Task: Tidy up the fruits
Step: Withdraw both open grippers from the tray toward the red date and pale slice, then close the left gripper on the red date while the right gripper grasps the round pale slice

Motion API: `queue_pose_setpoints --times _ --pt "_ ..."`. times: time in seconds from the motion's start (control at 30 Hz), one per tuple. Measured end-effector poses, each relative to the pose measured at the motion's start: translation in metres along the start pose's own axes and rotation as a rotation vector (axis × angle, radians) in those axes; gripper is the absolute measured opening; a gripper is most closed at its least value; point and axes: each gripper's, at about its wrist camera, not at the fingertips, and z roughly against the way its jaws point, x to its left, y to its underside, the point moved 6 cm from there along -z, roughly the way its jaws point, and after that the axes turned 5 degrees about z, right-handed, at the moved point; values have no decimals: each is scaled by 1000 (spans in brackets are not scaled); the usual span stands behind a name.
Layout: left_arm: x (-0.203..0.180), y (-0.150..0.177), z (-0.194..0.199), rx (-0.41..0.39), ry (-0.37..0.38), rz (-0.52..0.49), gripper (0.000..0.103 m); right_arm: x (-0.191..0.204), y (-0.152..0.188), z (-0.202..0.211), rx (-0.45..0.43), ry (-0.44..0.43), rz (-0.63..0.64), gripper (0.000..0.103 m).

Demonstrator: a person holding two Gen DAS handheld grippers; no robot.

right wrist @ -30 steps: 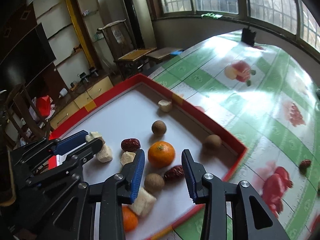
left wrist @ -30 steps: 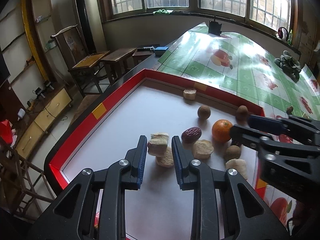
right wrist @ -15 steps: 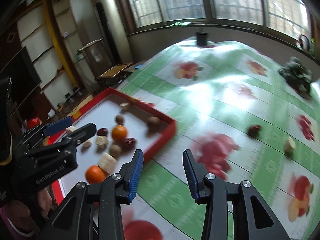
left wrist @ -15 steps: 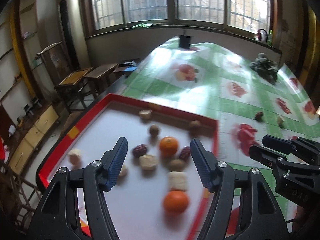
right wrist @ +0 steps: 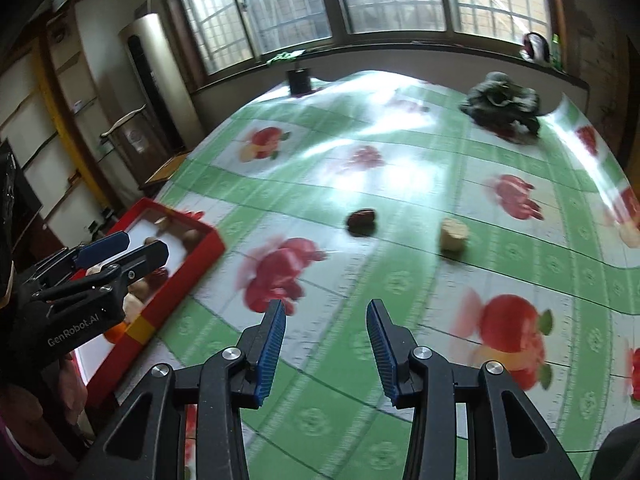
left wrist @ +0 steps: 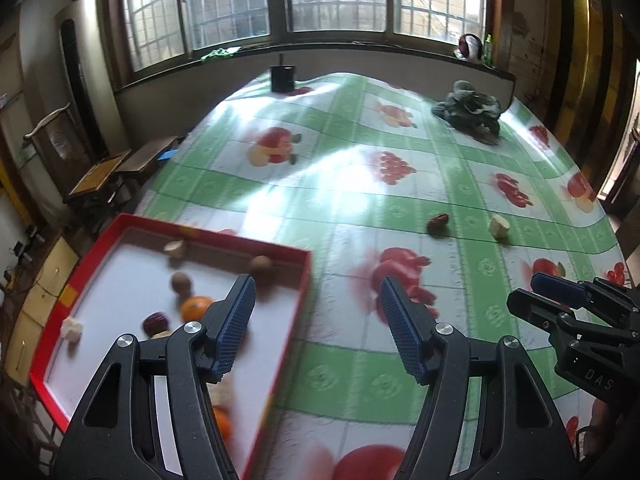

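A red-rimmed white tray [left wrist: 304,280] at the table's left holds several fruits: an orange [left wrist: 194,307], a red date [left wrist: 157,322], brown round fruits [left wrist: 261,266] and pale chunks. Loose on the tablecloth lie a red date [left wrist: 438,223] [right wrist: 361,219] and a pale chunk [left wrist: 499,226] [right wrist: 453,234]. My left gripper [left wrist: 316,300] is open and empty, over the tray's right edge. My right gripper [right wrist: 326,316] is open and empty, above the cloth short of the loose date and chunk.
The table carries a green and white cloth with fruit prints [right wrist: 400,280]. A dark green bundle [left wrist: 470,110] lies at the far right, a black cup [left wrist: 283,78] at the far edge. Chairs and cabinets [left wrist: 100,176] stand left of the table.
My left gripper let go of a pale chunk in the tray and opened wide. Both grippers swung right, away from the tray, toward the loose date and chunk.
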Motion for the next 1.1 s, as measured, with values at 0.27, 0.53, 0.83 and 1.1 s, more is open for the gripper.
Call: queue_pose_setpoints --times 0.27,0.53,0.83,1.1 --pt "-42 -14 -31 76 111 -37 65 -40 4 -4 17 44 -40 41" --pt "-82 -24 -72 152 180 -25 65 -67 -2 -13 23 57 -58 41" --pt "-119 -30 -117 182 187 -93 65 -86 -9 -25 28 52 -59 41" --pt "-117 -30 -140 184 151 -108 22 -96 -16 -38 38 71 -41 41"
